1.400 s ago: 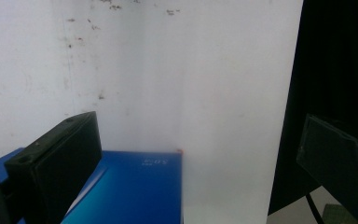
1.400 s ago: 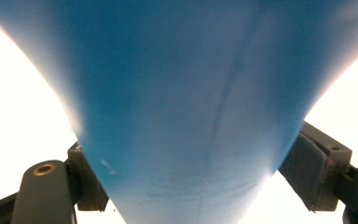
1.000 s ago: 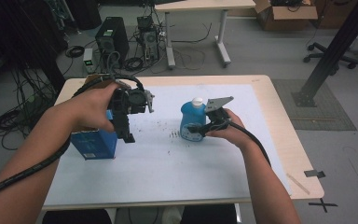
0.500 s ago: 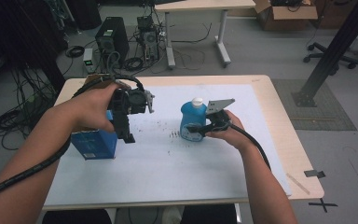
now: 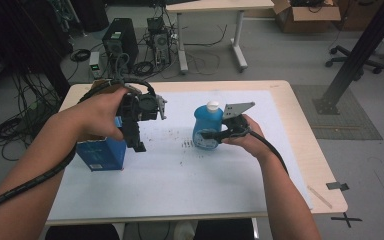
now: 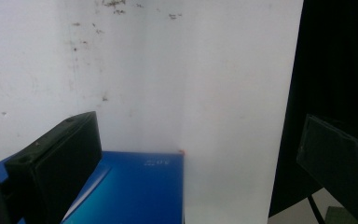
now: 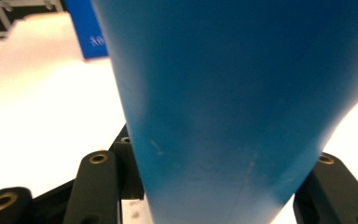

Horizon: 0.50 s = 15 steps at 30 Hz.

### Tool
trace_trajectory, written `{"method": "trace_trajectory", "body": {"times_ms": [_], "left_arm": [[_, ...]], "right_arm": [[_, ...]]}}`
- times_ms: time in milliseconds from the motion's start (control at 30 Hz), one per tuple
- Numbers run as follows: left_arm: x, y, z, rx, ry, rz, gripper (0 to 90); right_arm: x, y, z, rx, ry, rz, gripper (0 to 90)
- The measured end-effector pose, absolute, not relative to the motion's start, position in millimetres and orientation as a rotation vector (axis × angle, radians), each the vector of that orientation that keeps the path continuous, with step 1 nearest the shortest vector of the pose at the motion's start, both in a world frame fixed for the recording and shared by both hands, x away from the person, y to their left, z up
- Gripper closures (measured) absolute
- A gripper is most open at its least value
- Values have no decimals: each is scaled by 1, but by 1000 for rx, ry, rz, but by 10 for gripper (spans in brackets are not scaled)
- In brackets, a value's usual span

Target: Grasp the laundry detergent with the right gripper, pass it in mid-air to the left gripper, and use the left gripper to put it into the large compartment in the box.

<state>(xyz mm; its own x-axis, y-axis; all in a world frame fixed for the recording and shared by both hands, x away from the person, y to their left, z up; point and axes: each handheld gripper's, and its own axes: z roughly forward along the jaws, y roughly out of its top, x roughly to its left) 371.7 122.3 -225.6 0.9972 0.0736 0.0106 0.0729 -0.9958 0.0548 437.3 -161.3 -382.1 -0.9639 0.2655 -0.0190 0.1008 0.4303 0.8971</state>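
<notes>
Since the earlier frame, little has shifted in the high view: both hands sit almost where they were, while the right gripper (image 5: 215, 136) has just been closing its jaws, and the blue bottle (image 5: 206, 127) stands between them, now clamped at its lower body. Seen from the right gripper view, the bottle (image 7: 242, 102) swells across the middle and right of the frame, with a black jaw pressed to each flank at the bottom edge. It stands upright with its white cap (image 5: 212, 106) on top, at the centre of the high view, on the white sheet (image 5: 180, 185) that covers the desk (image 5: 305, 145). Left of centre, the left gripper (image 5: 136, 145) hangs tilted downward above the sheet, its jaws spread wide with nothing between them; the left gripper view shows the two black jaws far apart at the lower corners. Just beside it, at the middle left of the high view, a blue box (image 5: 102, 154) stands upright on the sheet, and the left gripper view catches its top (image 6: 135, 191) at the lower left, beneath the left jaw. Small dark specks (image 5: 186, 145) dot the sheet between box and bottle.
</notes>
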Motion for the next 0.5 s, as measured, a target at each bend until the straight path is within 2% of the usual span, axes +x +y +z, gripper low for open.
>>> {"method": "trace_trajectory", "body": {"times_ms": [233,500], "left_arm": [[374,121,-222,3077,114,28,2],[374,117,-220,3080,101,30,2]], "right_arm": [[429,-164,-344,213,2544,1520,461],[414,-162,-330,103,2575,1485,461]]}}
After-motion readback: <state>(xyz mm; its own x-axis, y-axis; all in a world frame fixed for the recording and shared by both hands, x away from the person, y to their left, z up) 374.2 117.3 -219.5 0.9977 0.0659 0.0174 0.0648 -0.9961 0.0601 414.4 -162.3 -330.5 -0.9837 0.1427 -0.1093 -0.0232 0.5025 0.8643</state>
